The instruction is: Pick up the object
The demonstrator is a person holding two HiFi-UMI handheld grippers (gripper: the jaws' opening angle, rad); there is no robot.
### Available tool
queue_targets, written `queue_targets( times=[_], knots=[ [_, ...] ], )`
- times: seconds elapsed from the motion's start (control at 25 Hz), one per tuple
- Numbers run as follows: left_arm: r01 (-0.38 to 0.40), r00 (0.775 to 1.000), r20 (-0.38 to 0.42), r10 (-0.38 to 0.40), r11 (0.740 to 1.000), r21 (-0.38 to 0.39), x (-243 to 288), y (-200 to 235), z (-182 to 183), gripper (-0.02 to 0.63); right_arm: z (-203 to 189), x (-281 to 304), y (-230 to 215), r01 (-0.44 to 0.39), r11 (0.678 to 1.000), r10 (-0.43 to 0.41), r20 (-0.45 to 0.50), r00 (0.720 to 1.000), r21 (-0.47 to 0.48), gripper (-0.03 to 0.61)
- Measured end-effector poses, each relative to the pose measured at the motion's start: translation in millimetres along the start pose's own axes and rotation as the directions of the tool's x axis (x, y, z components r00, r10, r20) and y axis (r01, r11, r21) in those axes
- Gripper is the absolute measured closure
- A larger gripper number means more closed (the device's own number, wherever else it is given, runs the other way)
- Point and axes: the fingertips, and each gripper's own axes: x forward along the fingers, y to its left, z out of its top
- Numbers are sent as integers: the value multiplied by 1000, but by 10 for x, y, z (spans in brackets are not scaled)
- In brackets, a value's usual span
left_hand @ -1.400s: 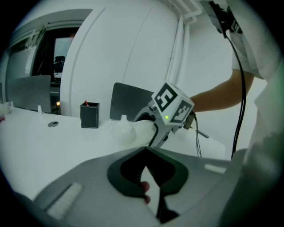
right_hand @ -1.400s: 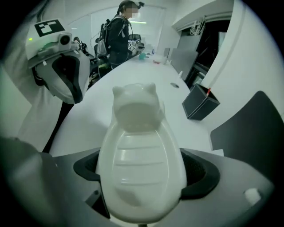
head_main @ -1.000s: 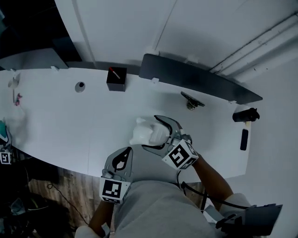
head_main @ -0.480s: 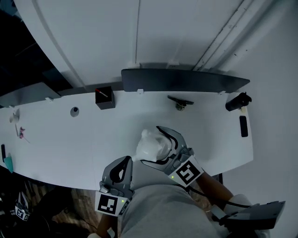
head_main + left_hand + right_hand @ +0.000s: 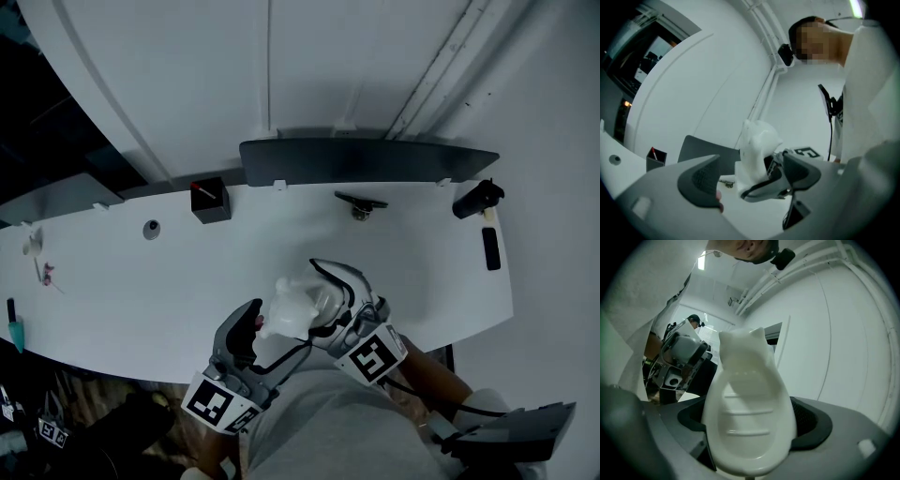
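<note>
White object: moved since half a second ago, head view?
Yes. Against the black box, the white object has shifted slightly left, toward the table's near edge, gripped by the right hand-held gripper.

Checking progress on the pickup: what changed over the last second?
The left gripper moved in toward the white dish, and its jaws have just opened; the dish lies ahead of them, not gripped. The right gripper stays shut on the dish. Things on the table did not move.
</note>
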Motion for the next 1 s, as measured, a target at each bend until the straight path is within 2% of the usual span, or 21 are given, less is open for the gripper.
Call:
queue_targets(
  times=[0.08,0.32,0.4,0.44,0.48,0.68,0.8,0.88,1.0],
  knots=[
    [18,1000,15,-17,1000,-16,41,-25,54,204,69,12,36,4,999,-3,29,1000,-32,66],
    [28,1000,10,-29,999,32,167,-66,53,207,168,38,195,1,992,5,43,999,-125,66],
    [33,999,14,-34,997,63,186,-93,61,248,178,48,214,5,992,1,44,999,-128,66],
    [33,999,20,-35,997,75,186,-109,68,295,178,48,214,9,992,-3,44,999,-126,66],
    [32,999,26,-34,996,81,183,-122,69,314,176,44,215,13,992,-8,44,999,-124,66],
    [25,1000,-6,-25,996,90,145,-137,-21,330,118,42,259,24,988,-23,12,1000,-151,63],
    [21,1000,5,-22,995,94,83,-122,-43,336,97,57,335,19,987,-20,-4,1000,-160,61],
    [-5,999,34,1,995,97,23,-59,-26,339,72,63,427,2,985,-7,-24,1000,-175,61],
    [-84,995,54,79,992,95,-106,133,0,355,24,42,618,-21,980,11,-55,998,-198,58]
  ],
)
